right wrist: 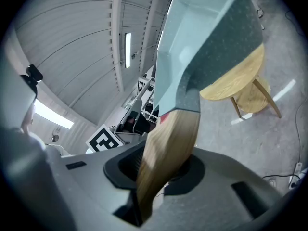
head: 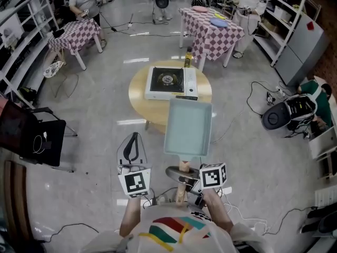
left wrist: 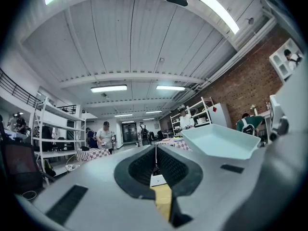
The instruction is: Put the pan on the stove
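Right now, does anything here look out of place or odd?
Nothing looks spilled or broken. The one odd sight is the pale blue pan, which hangs in the air. It is clamped by its wooden handle in the right gripper, short of the stove on the round table.

A glossy grey floor (head: 105,104) mirrors the ceiling lights, and loose cables (head: 79,225) trail over it. At its middle stands a round wooden worktop (head: 138,96). Far off are two tables in checked cloths: one on the left (head: 73,35), one on the right (head: 210,28). White shelving racks (head: 31,15) line both sides. The white panelled ceiling (left wrist: 120,42) carries strip lights (left wrist: 109,88) — the right wall (left wrist: 250,83) is red brick.
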